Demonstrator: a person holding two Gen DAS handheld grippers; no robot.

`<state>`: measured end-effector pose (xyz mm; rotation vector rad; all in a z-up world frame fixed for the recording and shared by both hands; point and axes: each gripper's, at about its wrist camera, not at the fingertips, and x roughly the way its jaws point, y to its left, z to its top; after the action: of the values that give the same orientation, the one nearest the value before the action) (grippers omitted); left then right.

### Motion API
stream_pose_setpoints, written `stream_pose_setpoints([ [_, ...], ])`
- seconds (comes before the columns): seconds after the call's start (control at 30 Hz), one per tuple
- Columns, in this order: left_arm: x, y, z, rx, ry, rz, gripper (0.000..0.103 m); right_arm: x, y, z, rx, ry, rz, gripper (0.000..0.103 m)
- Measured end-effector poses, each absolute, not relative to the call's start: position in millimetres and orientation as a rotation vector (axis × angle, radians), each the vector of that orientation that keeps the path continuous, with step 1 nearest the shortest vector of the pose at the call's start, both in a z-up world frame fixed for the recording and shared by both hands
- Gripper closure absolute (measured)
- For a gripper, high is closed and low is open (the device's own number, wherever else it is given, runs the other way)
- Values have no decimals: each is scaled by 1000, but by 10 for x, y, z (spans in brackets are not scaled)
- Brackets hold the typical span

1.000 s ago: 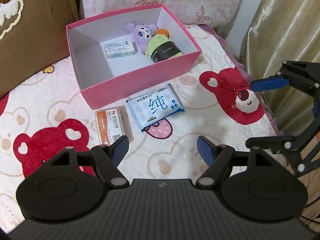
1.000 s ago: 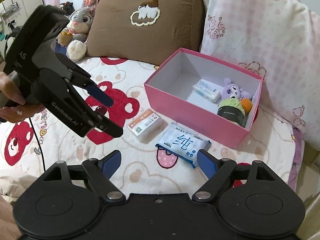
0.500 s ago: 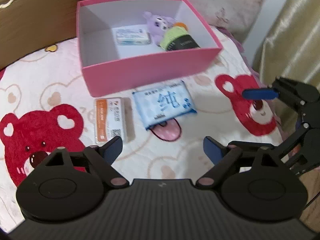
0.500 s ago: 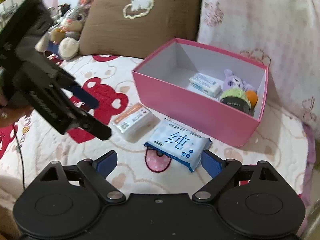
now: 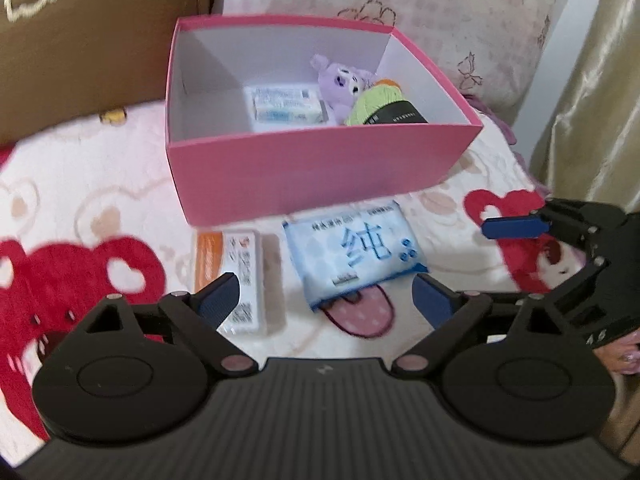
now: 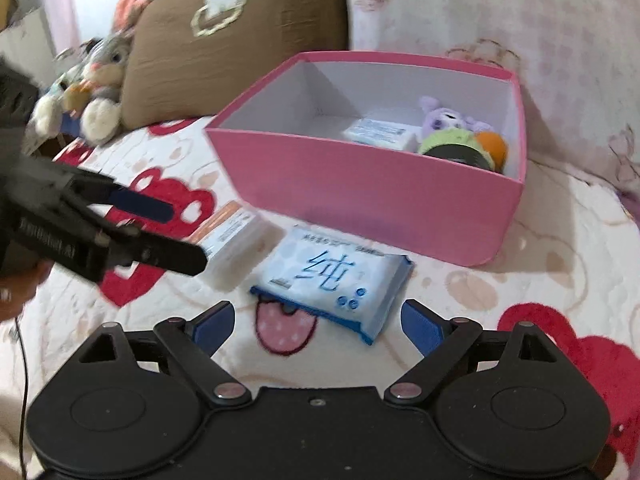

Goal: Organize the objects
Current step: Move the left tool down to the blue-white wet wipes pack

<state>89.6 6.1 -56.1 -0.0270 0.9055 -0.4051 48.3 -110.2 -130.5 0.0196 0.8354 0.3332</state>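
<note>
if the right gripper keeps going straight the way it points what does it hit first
Most likely the blue wipes pack, lying on the bedspread directly ahead of the open right gripper. The pink box sits behind it. Depth is unclear, so this is a judgement.

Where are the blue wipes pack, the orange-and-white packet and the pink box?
blue wipes pack [image 6: 334,280], right wrist view, its printed top.
orange-and-white packet [image 5: 234,276], left wrist view, its top face.
pink box [image 5: 320,172], left wrist view, its front wall.

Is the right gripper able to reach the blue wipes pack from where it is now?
Probably yes. The right gripper has its jaws open and the blue wipes pack lies flat on the bedspread just ahead, nothing between them. The pink box stands behind it.
</note>
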Motion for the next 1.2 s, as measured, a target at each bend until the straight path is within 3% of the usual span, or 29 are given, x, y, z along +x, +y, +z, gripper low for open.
stream_pose_setpoints([
  [0.23, 1013, -98, -804, -75, 981, -431, 9, 563, -1241, -1525, 98, 805, 239, 11],
  [0.7, 1112, -208, -1037, -193, 946, -407, 10, 616, -1412, -1883, 234, 788, 244, 13],
  [0.83, 1179, -229, -1112, -237, 953, -402, 14, 667, -1336, -1921, 186, 782, 262, 28],
  [0.93, 1236, -248, -1176, -272, 969, -390, 27, 708, -1289, -1941, 160, 790, 280, 43],
  [1.07, 1325, -290, -1290, -242, 1014, -323, 39, 739, -1244, -1995, 138, 795, 279, 53],
  [1.2, 1363, -275, -1385, -296, 1029, -309, 38, 745, -1218, -2035, 107, 797, 275, 58],
])
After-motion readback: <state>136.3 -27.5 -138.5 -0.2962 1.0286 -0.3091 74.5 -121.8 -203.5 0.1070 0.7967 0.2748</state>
